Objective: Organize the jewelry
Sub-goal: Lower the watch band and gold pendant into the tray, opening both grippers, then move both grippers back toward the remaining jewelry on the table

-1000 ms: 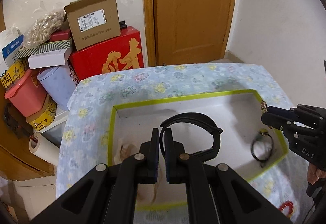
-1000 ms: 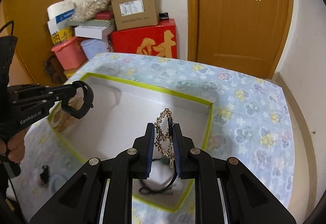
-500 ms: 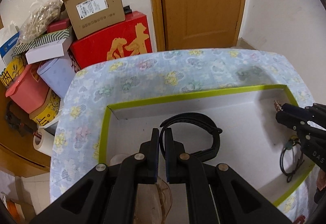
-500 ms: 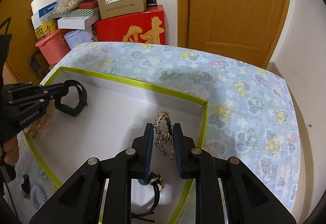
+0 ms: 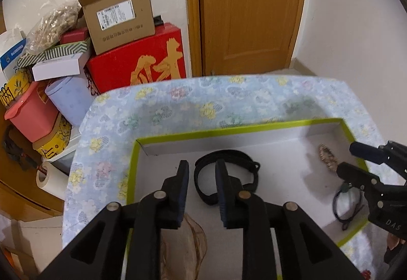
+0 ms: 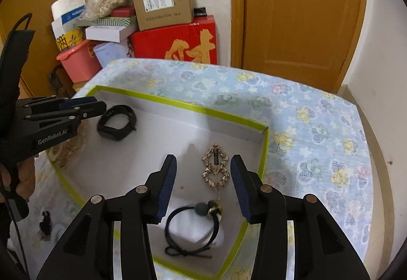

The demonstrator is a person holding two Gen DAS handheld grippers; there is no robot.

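A shallow white box with a lime-green rim sits on a flowered cloth. A black wristband lies on the box floor at its left end. My left gripper is open and empty just above the band. A gold ornate hair clip lies on the floor at the right end. My right gripper is open, its jaws on either side of the clip. A black hair tie with a green bead lies nearer me.
A beige bead chain lies in the box's near-left corner. Stacked boxes, a red carton and a pink tub stand beyond the table's left end. A wooden door is behind. Small dark items lie on the cloth outside the box.
Both grippers have opened. The left one let go of the black wristband and the right one let go of the gold clip; both pieces now lie on the box floor.
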